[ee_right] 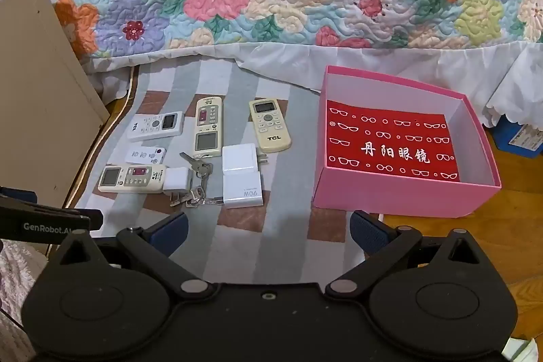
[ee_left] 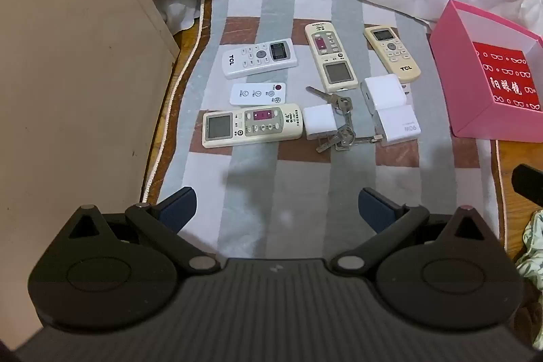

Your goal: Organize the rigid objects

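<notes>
Left gripper (ee_left: 277, 209) jaws spread, empty | right gripper (ee_right: 268, 231) likewise | cream remote (ee_left: 252, 125) ahead of left jaws, lying crosswise | pink box (ee_right: 400, 195) ahead-right of right jaws

Five remotes, three chargers and a bunch of keys are lying flat on a striped mat in the middle of both views. A white TCL remote (ee_left: 259, 57) is lying crosswise at the upper left, with a small white card remote (ee_left: 258, 94) just below it and a cream remote with a grey screen (ee_left: 251, 125) lying crosswise below that. A long cream remote (ee_left: 331, 57) is lying lengthwise at centre, a yellowed TCL remote (ee_left: 392, 53) slanting beside it. A small white plug (ee_left: 319, 121) is touching the keys (ee_left: 339, 121); two white chargers (ee_left: 390, 106) are sitting together. An open pink box (ee_right: 400, 195) is standing at right.
</notes>
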`<move>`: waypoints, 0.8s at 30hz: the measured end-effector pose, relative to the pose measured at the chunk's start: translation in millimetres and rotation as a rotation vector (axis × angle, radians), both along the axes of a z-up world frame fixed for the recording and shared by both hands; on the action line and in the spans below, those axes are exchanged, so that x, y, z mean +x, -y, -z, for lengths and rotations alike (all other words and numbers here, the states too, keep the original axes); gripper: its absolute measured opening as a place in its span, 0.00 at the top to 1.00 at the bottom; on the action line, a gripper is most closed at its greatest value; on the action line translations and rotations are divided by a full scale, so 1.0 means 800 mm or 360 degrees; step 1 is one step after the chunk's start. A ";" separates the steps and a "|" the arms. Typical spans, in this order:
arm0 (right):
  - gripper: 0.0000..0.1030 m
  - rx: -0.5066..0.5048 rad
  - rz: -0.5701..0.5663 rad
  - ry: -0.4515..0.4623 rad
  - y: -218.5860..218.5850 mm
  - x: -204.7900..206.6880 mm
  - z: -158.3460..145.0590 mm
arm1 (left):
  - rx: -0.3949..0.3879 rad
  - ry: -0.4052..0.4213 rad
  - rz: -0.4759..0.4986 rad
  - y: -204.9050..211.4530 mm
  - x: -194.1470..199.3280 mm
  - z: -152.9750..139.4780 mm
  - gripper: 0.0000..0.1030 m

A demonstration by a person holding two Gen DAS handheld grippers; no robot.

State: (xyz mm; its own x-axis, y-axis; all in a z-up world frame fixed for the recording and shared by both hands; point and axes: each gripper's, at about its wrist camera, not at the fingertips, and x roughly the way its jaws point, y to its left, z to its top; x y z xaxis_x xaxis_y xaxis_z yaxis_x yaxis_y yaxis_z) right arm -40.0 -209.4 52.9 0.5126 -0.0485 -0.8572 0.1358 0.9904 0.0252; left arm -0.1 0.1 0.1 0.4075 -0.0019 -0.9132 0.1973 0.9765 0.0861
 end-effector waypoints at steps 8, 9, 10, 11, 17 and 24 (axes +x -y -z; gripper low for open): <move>0.00 -0.0004 0.0003 -0.0013 0.000 0.001 0.002 | -0.0008 -0.0016 -0.0003 0.000 0.000 0.000 0.00; 0.00 -0.0004 0.0002 -0.0013 0.000 0.001 0.003 | -0.0012 -0.0018 -0.0002 -0.001 0.001 0.000 0.00; 0.00 -0.0003 0.0001 -0.0015 0.000 0.001 0.003 | -0.0006 -0.0016 -0.0001 -0.001 0.001 0.000 0.00; 0.00 -0.0003 0.0002 -0.0017 0.000 0.001 0.003 | -0.0001 -0.0013 0.0000 0.001 -0.002 0.001 0.00; 0.00 -0.0004 0.0011 -0.0031 0.006 -0.003 0.010 | 0.0001 -0.0003 -0.0005 0.001 -0.004 0.001 0.00; 0.00 -0.0026 0.0025 -0.0063 0.003 0.004 0.008 | 0.0009 0.0001 -0.0012 -0.001 0.000 0.001 0.00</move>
